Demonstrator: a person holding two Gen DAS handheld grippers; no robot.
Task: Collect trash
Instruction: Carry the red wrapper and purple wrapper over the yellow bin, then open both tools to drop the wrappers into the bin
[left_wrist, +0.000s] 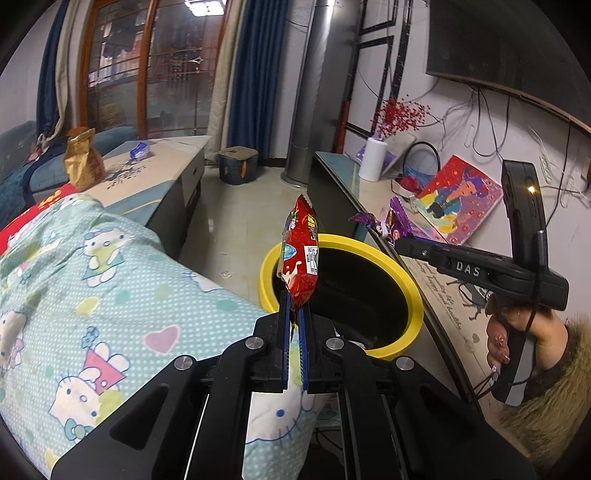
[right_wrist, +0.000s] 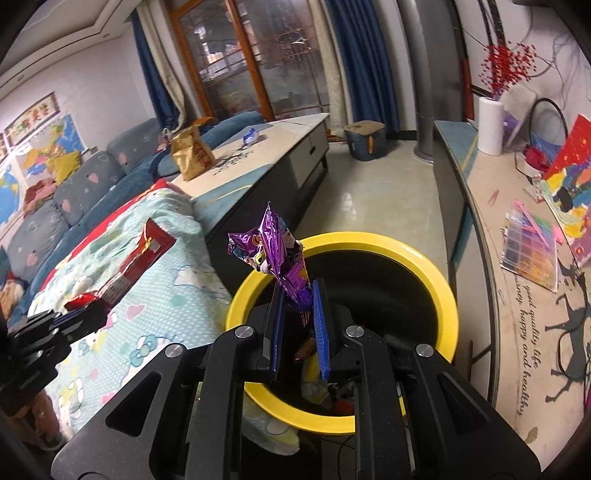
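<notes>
My left gripper (left_wrist: 294, 314) pinches the red wrapper (left_wrist: 301, 253) upright by its tail, and my right gripper (right_wrist: 298, 308) clamps the purple wrapper (right_wrist: 279, 254), both poised over the yellow-rimmed bin (right_wrist: 439, 291) just ahead, ready to drop.

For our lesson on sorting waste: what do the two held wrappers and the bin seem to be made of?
Red wrapper: glossy printed plastic film, likely; it creases and shines. Purple wrapper: metallised foil-like film, with mirror-bright crinkles. Bin: apparently moulded plastic, with a smooth, even yellow rim and dark inside.
</notes>
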